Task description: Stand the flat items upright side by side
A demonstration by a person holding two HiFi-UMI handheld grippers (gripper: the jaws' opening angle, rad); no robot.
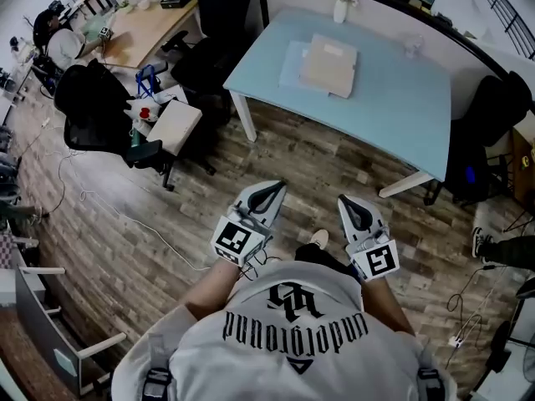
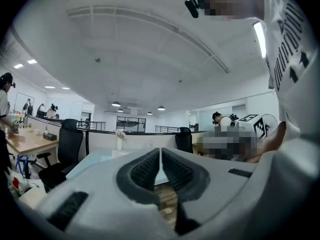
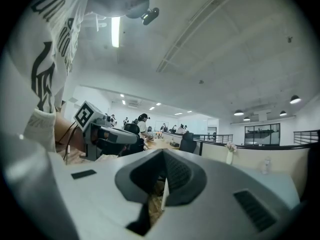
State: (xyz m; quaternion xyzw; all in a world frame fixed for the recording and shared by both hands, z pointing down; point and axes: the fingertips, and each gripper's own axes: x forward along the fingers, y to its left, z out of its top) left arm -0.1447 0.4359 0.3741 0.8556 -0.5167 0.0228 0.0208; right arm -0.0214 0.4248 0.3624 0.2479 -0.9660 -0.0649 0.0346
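Nearest the camera in the head view is the person's white printed shirt, with both forearms reaching forward over the wooden floor. The left gripper and the right gripper are held level side by side, a little apart, each with its marker cube toward the body, and a pale shoe shows between them. In the left gripper view the left gripper's jaws are pressed together with nothing between them, only floor showing beneath the ribbed pads. The right gripper view shows the same of the right gripper: jaws closed on each other and empty. Beyond the grippers, well apart from both, stands the light blue table on white legs. The flat items lie flat on it as a beige stack on a paler sheet, toward its far left part, none of them upright. At the table's far edge, just behind the stack, is a white vase of flowers. To the left of the table are black office chairs, a small pale box low by one chair, and further back a wooden table with small things on it.
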